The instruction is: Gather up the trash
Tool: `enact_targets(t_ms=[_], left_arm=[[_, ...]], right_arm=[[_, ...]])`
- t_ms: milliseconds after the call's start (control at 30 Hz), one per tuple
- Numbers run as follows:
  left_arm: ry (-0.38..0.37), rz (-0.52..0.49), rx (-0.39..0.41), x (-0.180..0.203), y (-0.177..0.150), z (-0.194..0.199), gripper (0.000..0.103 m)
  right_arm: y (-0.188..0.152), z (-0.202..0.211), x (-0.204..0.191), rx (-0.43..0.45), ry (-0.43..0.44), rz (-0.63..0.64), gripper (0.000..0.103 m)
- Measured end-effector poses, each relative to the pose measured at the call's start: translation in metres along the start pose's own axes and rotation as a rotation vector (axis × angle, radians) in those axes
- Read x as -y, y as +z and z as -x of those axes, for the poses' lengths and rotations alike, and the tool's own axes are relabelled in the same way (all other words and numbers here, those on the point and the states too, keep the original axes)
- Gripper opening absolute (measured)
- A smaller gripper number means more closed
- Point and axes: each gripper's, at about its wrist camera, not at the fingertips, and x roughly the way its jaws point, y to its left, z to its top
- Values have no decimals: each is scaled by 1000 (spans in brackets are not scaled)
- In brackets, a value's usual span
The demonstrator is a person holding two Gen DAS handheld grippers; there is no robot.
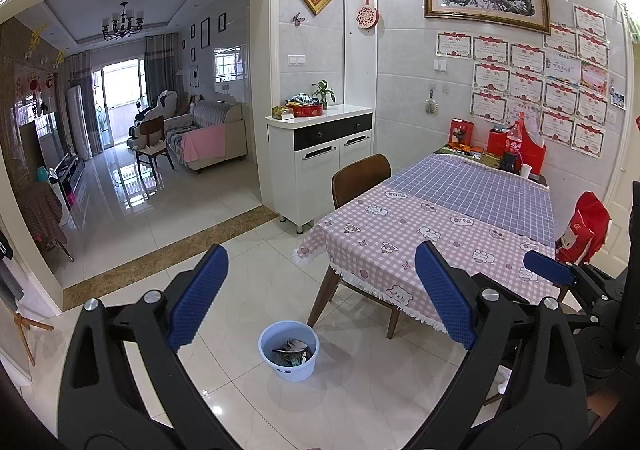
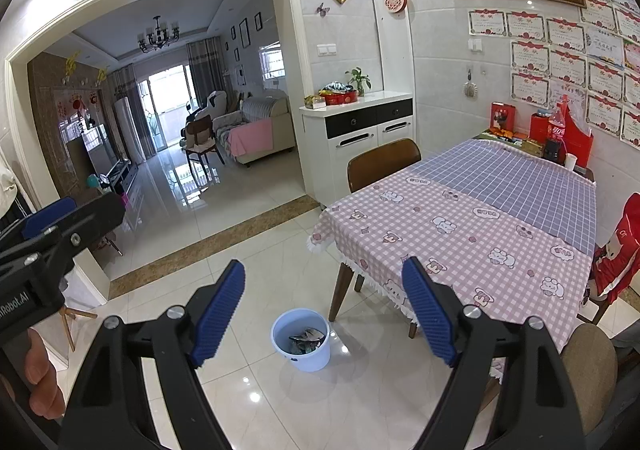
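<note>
A light blue bucket (image 1: 294, 372) stands on the white tiled floor by the table's near corner leg, with crumpled wrappers (image 1: 291, 352) inside. In the right wrist view the same bucket (image 2: 308, 360) holds that trash (image 2: 306, 340). My left gripper (image 1: 320, 250) hangs above and short of the bucket, open, with nothing between its blue pads. My right gripper (image 2: 324, 266) is likewise open and empty, held beside the left one at about the same height. One of its blue pads (image 1: 548, 270) shows at the right edge of the left wrist view.
The table with a pink checked cloth (image 1: 420, 242) fills the right side. A brown chair (image 1: 360, 178) is tucked at its far side. A cola bottle (image 1: 515, 138) and red boxes stand at the wall end. A white cabinet (image 1: 320, 158) is behind. A hand (image 2: 40, 382) grips the left tool.
</note>
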Motion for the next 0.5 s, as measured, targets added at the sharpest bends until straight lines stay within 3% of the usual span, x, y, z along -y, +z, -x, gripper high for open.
enact_targets(t_ms=[500], left_arm=[[-5,-5,-4,1,1,1,93]], right_arm=[[-6,-2,0,-7,-3,-2,79]])
